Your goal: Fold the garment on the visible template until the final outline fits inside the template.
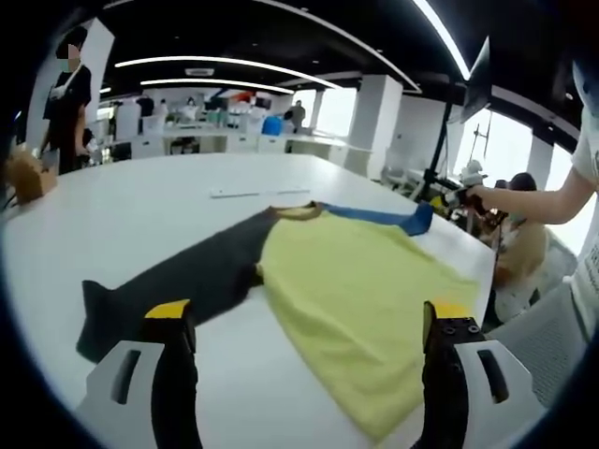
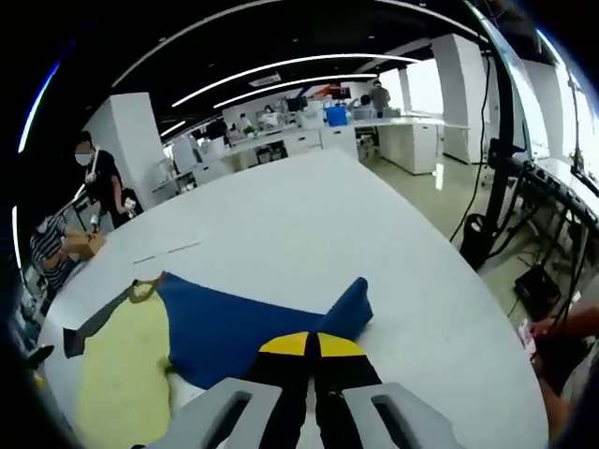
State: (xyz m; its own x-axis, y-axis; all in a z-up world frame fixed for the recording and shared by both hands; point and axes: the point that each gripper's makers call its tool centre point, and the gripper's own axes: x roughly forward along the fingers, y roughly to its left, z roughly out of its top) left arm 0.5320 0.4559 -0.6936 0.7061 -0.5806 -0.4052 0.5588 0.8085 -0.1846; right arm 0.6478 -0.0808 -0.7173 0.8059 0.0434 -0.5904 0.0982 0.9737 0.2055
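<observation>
Garment (image 1: pixel 356 281): one soft, light shirt, yellow body with a dark sleeve (image 1: pixel 178 281) and a blue sleeve (image 2: pixel 248 327), lying flat on the white table (image 1: pixel 140 215). It looks limp and best taken by a sleeve end or hem corner. Left gripper (image 1: pixel 304 323) hovers released above it. Right gripper (image 2: pixel 312 345) is clenched, seemingly pinching the blue sleeve. Two grippers, two sleeves.
</observation>
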